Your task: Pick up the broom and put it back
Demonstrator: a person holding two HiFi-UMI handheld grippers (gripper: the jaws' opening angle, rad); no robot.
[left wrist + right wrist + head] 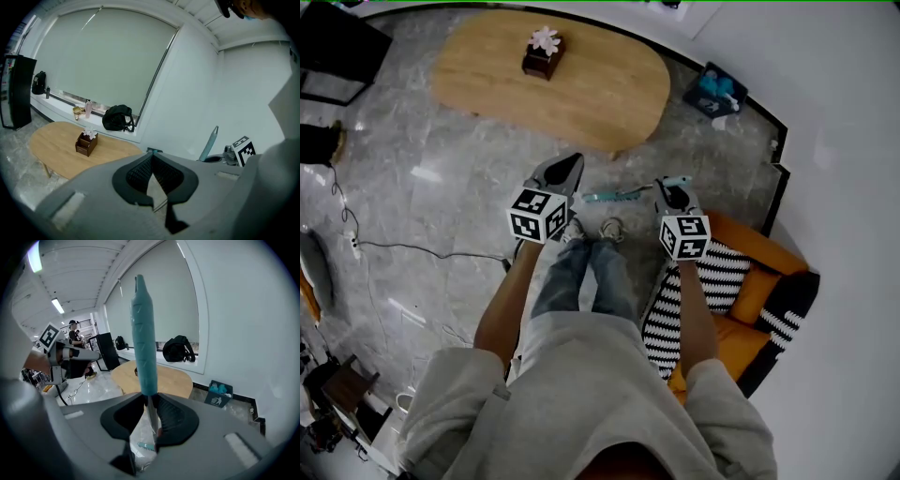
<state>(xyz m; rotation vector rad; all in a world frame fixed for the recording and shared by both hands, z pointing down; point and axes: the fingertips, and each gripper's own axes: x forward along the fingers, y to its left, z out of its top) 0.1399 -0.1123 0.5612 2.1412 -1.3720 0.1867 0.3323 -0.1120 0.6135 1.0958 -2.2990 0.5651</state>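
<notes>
Right fingers (174, 420) pinch broom (143, 343) shaft, apparently upright

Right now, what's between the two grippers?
In the head view, the person's shoes and a teal part of the broom lie between the left gripper and the right gripper.

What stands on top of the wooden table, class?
A small dark box with a white flower on it stands on the table. Nothing else shows there; the flower covers the box's inside.
</notes>
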